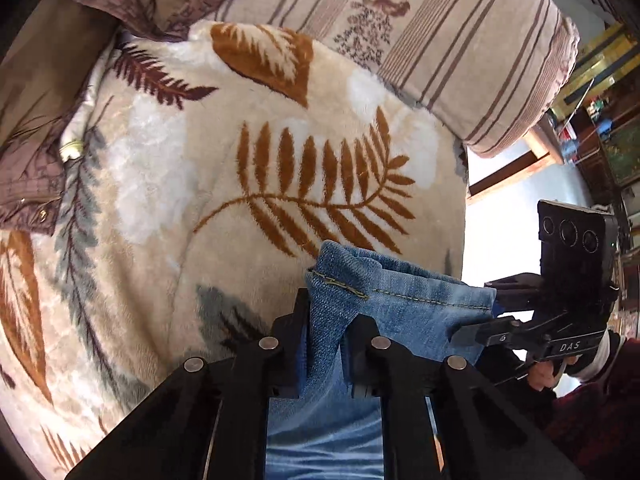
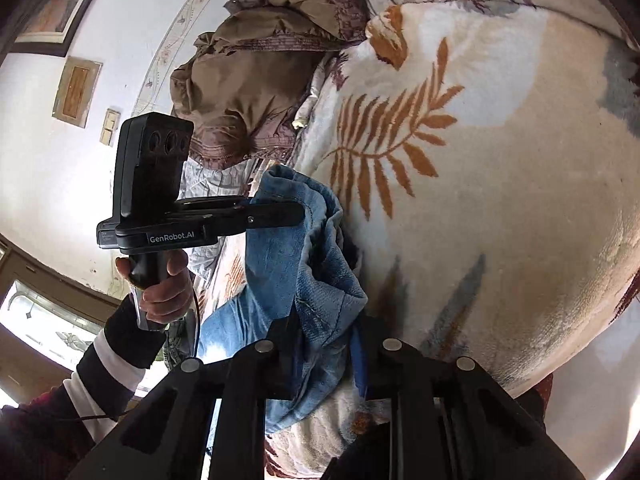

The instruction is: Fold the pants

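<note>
The pants are light blue jeans point(image 1: 400, 304), held up above a fleece blanket. My left gripper point(image 1: 330, 320) is shut on a stitched hem of the jeans; the cloth hangs down between its fingers. The right gripper shows in the left wrist view point(image 1: 486, 314), clamped on the other end of the same hem. In the right wrist view my right gripper point(image 2: 330, 330) is shut on bunched denim point(image 2: 316, 264). The left gripper point(image 2: 296, 210) shows there too, pinching the jeans higher up.
A cream fleece blanket with brown fern leaves point(image 1: 248, 152) covers the bed. A striped floral pillow point(image 1: 460, 40) lies at the back right. A brown crumpled quilt point(image 2: 248, 80) lies at the bed's far side. The bed edge and white floor point(image 1: 504, 208) are to the right.
</note>
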Motion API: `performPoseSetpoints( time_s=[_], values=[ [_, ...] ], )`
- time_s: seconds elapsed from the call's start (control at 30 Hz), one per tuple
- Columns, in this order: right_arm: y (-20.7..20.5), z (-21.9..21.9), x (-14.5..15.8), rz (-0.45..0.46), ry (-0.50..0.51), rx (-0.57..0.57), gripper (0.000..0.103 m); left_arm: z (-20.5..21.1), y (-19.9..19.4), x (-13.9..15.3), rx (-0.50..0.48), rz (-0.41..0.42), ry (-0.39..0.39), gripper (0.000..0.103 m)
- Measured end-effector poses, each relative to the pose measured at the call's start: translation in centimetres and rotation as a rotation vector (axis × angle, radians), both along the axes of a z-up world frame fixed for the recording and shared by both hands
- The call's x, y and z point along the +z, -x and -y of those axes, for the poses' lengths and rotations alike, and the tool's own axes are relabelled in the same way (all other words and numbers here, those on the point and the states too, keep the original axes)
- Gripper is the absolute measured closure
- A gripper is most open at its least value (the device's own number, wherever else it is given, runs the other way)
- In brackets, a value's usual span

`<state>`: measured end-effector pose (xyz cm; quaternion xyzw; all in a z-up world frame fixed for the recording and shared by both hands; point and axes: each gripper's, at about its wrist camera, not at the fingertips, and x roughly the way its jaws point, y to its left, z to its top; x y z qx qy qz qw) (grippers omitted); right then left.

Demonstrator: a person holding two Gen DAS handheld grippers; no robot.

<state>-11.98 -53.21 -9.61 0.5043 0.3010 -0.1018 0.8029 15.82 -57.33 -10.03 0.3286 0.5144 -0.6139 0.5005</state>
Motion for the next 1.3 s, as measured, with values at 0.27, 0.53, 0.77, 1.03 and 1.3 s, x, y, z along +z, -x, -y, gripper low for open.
performPoseSetpoints(
  time_s=[0.27,0.53,0.77,1.03,1.3],
  values=[
    [-4.8,-7.8,6.2,0.019,0.210,0.281,0.086,-11.2,-1.8,5.9,0.179,0.051,0.027,0.088],
    [-11.6,-17.0,0.3,-0.177,0.175,0.548,0.057,-23.0,-4.3,1.1,0.503,0.062,-0.215,0.079],
    [-9.1,-18.5,4.2,-0.147,0.216,0.586,0.044,-29.6,-4.8,4.8,0.679,-0.090,-0.055,0.078],
    [-4.1,-12.2,2.4,-0.081,-0.215,0.258,0.028,-31.2,-3.1,6.3,0.714,-0.246,0.082,0.040],
    [-5.1,-12.3,-1.5,-0.111,-0.418,0.199,0.028,-27.3,-1.9,3.3,0.683,-0.266,0.043,0.040]
  ],
)
